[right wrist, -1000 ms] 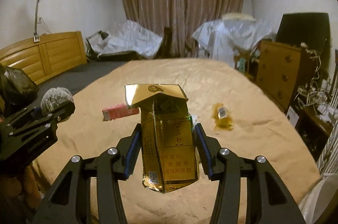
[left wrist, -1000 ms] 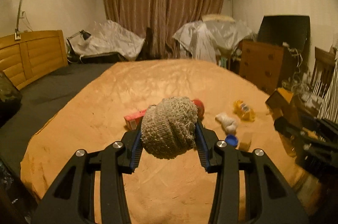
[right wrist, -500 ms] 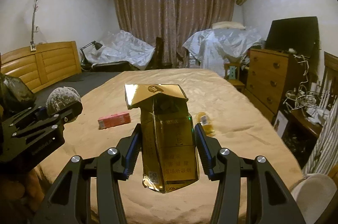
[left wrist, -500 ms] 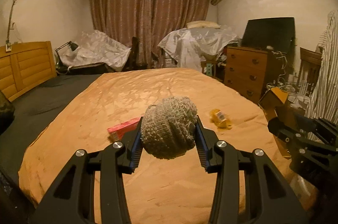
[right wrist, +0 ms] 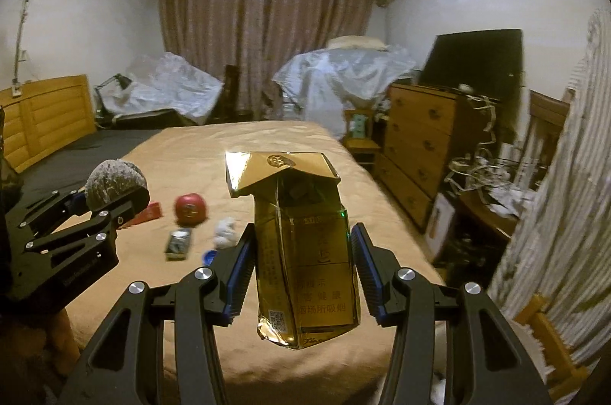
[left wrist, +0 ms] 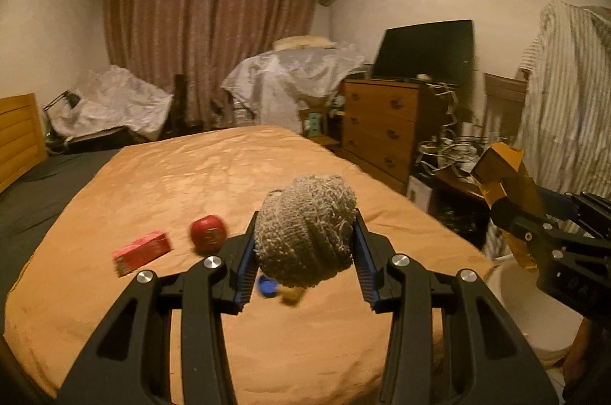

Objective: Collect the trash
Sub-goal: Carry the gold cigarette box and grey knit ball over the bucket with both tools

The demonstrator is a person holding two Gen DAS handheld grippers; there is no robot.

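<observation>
My left gripper [left wrist: 303, 254] is shut on a grey knitted ball of cloth [left wrist: 305, 229], held above the orange bed [left wrist: 229, 175]. My right gripper [right wrist: 301, 271] is shut on a gold cigarette box [right wrist: 301, 252] with its lid open. The left gripper with the cloth ball shows at the left of the right wrist view [right wrist: 114, 183]; the right gripper with the gold box shows at the right of the left wrist view [left wrist: 511, 198]. On the bed lie a red box [left wrist: 141, 252], a red round object [left wrist: 208, 233], a blue cap [left wrist: 267, 286], a white crumpled tissue [right wrist: 225, 233] and a small dark packet [right wrist: 177, 244].
A white bin [left wrist: 534, 309] stands off the bed's right edge, under the right gripper. A wooden dresser [left wrist: 385, 126] with a dark screen [left wrist: 424, 49] and tangled cables stand at the right. Striped cloth [left wrist: 565, 88] hangs far right. A wooden headboard [right wrist: 46, 114] is at the left.
Both grippers have swung to the right with their loads. The bed's right edge, the white bin and the striped cloth have come into view. The red round object and blue cap show again.
</observation>
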